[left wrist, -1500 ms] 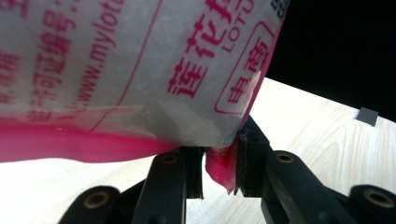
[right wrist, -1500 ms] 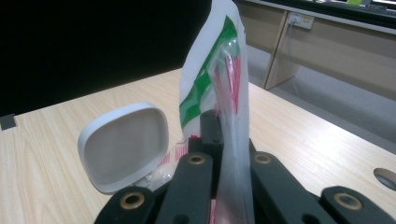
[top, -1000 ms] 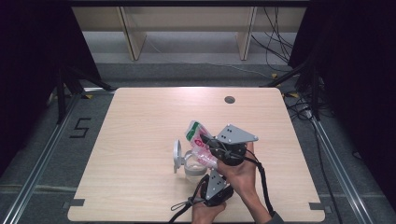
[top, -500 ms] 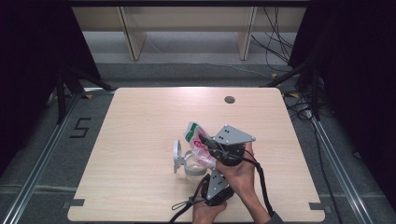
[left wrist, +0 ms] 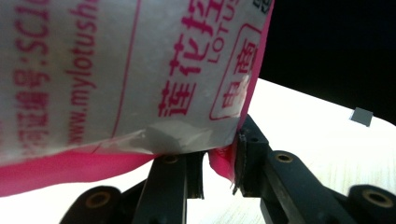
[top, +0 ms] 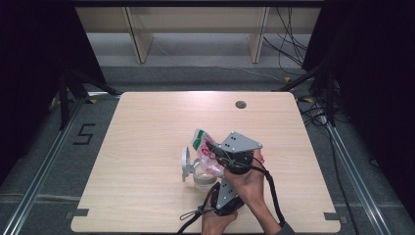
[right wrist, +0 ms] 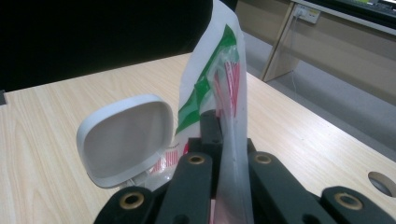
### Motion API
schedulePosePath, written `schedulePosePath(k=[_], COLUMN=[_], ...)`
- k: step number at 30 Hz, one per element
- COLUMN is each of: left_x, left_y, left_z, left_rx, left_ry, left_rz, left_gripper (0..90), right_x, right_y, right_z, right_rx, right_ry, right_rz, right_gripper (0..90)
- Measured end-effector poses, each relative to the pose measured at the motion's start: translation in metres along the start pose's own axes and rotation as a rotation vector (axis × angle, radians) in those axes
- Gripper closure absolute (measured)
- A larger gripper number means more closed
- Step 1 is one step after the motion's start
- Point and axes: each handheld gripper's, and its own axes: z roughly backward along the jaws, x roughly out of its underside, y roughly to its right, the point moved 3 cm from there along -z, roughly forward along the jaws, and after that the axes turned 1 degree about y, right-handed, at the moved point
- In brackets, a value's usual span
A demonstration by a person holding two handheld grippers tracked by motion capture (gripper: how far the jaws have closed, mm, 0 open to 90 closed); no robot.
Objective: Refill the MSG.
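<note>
A plastic bag printed in pink, white and green stands up over a white tub whose hinged lid is flipped open to the left. My right gripper, under its grey plate, is shut on the bag's thin clear film; the green-striped bag rises above the jaws, with the lid beside it. My left gripper comes from below and is shut on the bag's pink bottom edge. The printed bag hangs close over that camera.
The light wooden table has a round cable hole at the back right, also seen as the hole in the right gripper view. Both hands sit near the front edge. Shelving legs stand beyond the table.
</note>
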Motion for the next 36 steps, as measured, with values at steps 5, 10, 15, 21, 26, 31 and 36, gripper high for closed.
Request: schedulePosePath(k=[5,10,15,21,26,31,36], left_x=[-0.0003,-0.0009,-0.0014,-0.0014,-0.0018,-0.0029,-0.0017], left_y=[0.0004,0.0011,0.0013,0.0015,0.0014,0.0022,0.0022], left_z=[0.0001,0.0,-0.0005,-0.0005,-0.0002,0.0001,-0.0003], left_rx=[-0.001,-0.001,-0.002,-0.001,-0.001,0.004,0.001], left_ry=[-0.001,0.002,0.007,0.005,0.003,0.01,0.003], left_rz=[0.0,0.006,0.005,0.004,0.001,0.0,0.0], left_gripper=[75.3,75.3,75.4,75.4,75.4,75.4,75.4], right_x=[-0.0003,-0.0009,-0.0013,-0.0005,-0.0031,-0.0021,-0.0028], right_y=[0.0005,0.0004,-0.0019,-0.0009,-0.0008,-0.0008,-0.0037], right_z=[-0.0001,-0.0002,0.001,-0.0015,-0.0004,0.0006,-0.002], right_rx=[0.003,0.01,0.003,0.005,0.022,0.005,0.023], right_ry=[0.002,0.01,-0.015,-0.008,0.012,-0.003,-0.002], right_rz=[0.0,-0.003,-0.017,-0.001,0.022,-0.005,0.037], right_gripper=[90.0,90.0,90.0,90.0,90.0,90.0,90.0])
